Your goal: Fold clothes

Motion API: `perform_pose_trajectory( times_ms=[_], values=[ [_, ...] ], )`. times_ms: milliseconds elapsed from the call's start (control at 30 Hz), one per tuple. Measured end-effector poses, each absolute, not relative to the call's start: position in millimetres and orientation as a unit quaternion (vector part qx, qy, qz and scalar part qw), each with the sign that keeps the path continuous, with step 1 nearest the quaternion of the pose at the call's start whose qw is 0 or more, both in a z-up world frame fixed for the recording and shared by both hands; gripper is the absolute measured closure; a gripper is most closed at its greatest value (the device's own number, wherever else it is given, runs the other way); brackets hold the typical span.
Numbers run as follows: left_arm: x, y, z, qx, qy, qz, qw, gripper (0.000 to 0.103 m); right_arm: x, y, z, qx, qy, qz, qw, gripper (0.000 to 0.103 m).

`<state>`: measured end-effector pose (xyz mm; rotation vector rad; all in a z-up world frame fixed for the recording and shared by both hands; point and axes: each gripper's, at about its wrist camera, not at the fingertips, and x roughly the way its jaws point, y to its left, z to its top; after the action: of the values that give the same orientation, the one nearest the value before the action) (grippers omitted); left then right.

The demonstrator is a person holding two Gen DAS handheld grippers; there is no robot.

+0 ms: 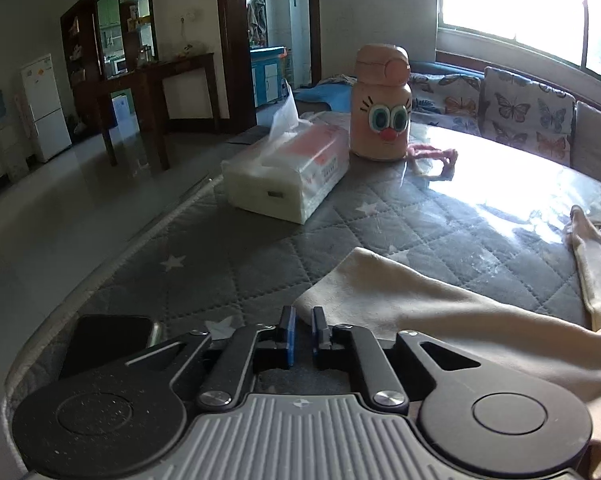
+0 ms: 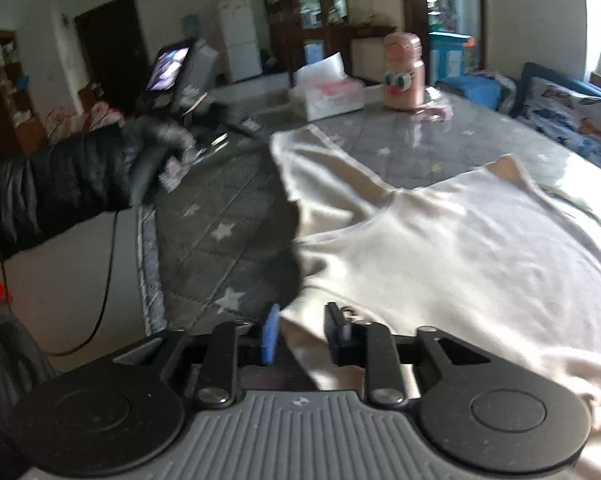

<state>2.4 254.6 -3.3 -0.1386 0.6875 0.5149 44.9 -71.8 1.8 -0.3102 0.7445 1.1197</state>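
Observation:
A cream garment [image 2: 440, 248] lies spread on the grey quilted star-print table cover [image 2: 204, 240]. My right gripper [image 2: 304, 330] is at the garment's near left corner. Its jaws stand apart, a fold of the cloth lies between them, and the pads do not press on it. In the left wrist view the same garment [image 1: 440, 312] reaches in from the right. My left gripper [image 1: 303, 322] sits just left of the cloth's edge over the table cover [image 1: 240, 264], jaws a narrow gap apart with nothing between them.
A tissue pack [image 1: 284, 172] and a peach cartoon-face bottle [image 1: 380, 108] with a pink strap [image 1: 432, 156] stand at the far end of the table. A black phone [image 1: 104, 340] lies by the near left edge. A black sleeve [image 2: 60, 192] reaches in from the left. Butterfly cushions [image 1: 528, 116] line the far side.

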Motion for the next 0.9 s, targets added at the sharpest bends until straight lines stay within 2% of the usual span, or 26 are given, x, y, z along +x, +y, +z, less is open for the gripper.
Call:
perform_pose_trajectory(
  times_ms=[33, 67, 333, 467, 900],
  values=[
    [0, 253, 0, -0.066, 0.330, 0.247, 0.909, 0.077, 48, -77, 4, -0.135, 0.343, 0.507, 0.779, 0.068],
    [-2, 250, 3, -0.064, 0.327, 0.241, 0.911, 0.074, 51, -84, 6, -0.127, 0.344, 0.496, 0.787, 0.068],
    [0, 192, 27, -0.047, 0.310, 0.143, 0.939, 0.066, 78, -136, 5, -0.078, 0.357, 0.388, 0.846, 0.066],
    [9, 149, 32, -0.033, 0.309, 0.073, 0.948, 0.063, 87, -159, -2, -0.066, 0.366, 0.340, 0.864, 0.064],
    [30, 24, 13, 0.010, 0.336, -0.112, 0.935, 0.063, 85, -206, -19, -0.051, 0.388, 0.281, 0.876, 0.062]
  ],
)
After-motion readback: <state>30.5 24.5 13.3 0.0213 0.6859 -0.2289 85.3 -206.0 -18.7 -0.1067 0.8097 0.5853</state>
